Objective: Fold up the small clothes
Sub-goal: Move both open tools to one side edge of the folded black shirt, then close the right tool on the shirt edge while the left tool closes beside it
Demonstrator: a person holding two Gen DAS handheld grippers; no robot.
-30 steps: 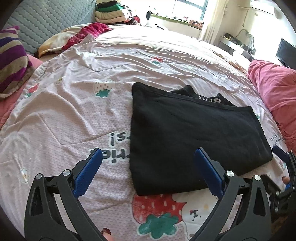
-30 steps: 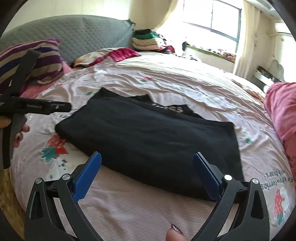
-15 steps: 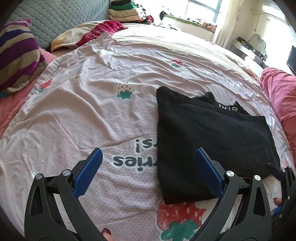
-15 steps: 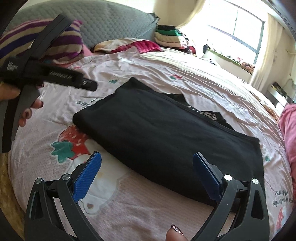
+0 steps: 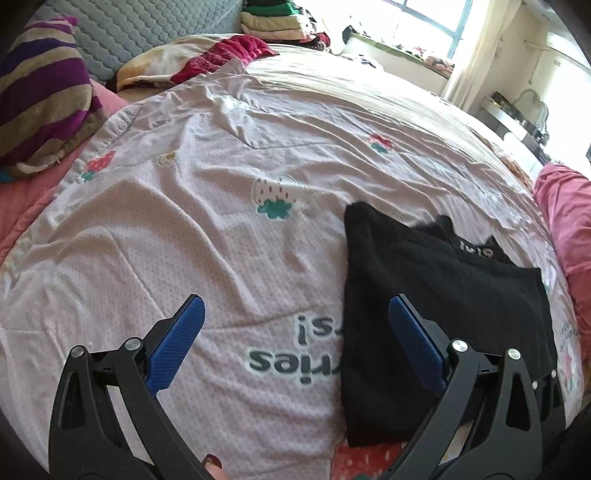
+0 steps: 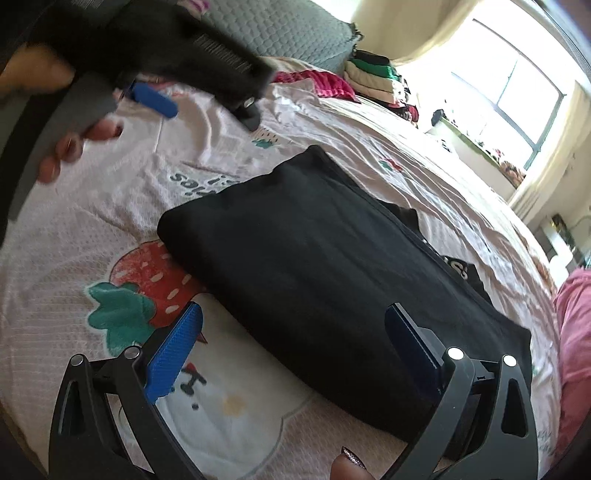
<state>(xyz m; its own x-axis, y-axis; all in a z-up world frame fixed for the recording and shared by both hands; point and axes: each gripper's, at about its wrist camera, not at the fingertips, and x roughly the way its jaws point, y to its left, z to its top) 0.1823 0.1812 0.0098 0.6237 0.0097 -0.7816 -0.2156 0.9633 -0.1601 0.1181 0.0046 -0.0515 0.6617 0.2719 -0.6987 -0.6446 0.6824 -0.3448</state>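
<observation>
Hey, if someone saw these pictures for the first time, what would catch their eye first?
Most likely the folded black garment, lying flat on the pale strawberry-print bedspread and dark against it. Next, the blue-padded grippers: the right gripper open at the garment's near edge, the left gripper open beside it. A stack of folded clothes sits near the headboard.

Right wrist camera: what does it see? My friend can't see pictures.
A folded black garment lies on a pink strawberry-print bedsheet. The open right hand-held gripper hovers near its edge, empty; the left hand-held gripper is blurred, top left.
</observation>
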